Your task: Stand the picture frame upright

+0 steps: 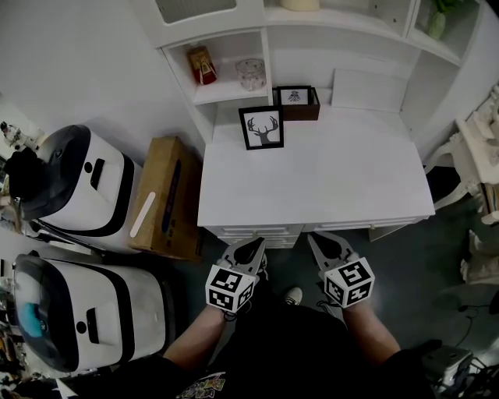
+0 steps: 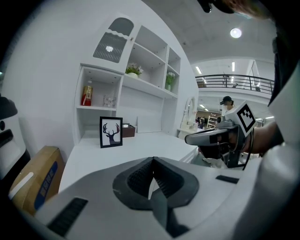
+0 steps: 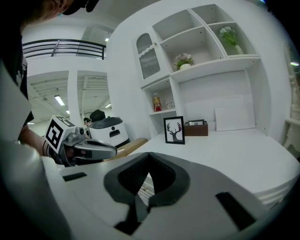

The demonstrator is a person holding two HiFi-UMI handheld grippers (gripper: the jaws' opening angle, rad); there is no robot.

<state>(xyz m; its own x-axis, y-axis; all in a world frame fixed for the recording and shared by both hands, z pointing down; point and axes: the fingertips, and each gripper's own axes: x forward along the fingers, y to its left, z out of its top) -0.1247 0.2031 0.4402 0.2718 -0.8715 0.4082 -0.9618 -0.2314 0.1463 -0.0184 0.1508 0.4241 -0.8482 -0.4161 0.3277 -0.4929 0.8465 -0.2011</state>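
Left tool (image 1: pixel 253 244) and right tool (image 1: pixel 319 238) are hovering side by side just off the near edge of the white surface (image 1: pixel 335 183). Both are sitting with jaws fully closed, gripping nothing. The picture frame (image 1: pixel 261 128), showing an antler print, is standing upright at the far left of the surface. It is just beside a brown box (image 1: pixel 306 111) and well apart from both tools.

Small black-framed print (image 1: pixel 295 95) in brown wooden box (image 1: pixel 301 114) too small to read, red bottle (image 1: pixel 202 64) label illegible, cream vessel (image 1: pixel 300 4) cropped at top edge
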